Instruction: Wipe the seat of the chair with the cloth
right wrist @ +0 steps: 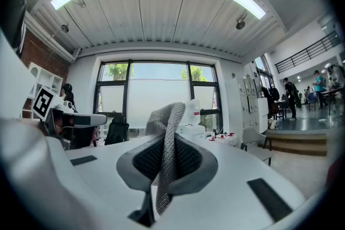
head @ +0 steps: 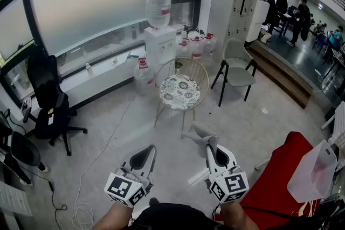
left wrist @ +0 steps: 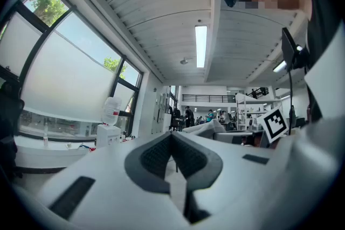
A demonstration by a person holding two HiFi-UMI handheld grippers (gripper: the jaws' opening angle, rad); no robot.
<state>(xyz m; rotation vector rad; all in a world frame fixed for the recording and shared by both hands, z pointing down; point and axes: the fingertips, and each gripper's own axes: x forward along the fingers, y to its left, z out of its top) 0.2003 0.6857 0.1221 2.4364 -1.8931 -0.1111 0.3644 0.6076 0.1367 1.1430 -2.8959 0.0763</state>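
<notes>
Ahead, a wire chair (head: 180, 92) with a round patterned seat stood well apart; the right gripper (head: 212, 144) pinched a grey knitted cloth (head: 198, 134), while the left gripper (head: 147, 151) kept nothing, jaws pressed together.

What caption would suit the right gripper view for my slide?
Right gripper shut on the grey cloth, pointing toward the windows.
</notes>
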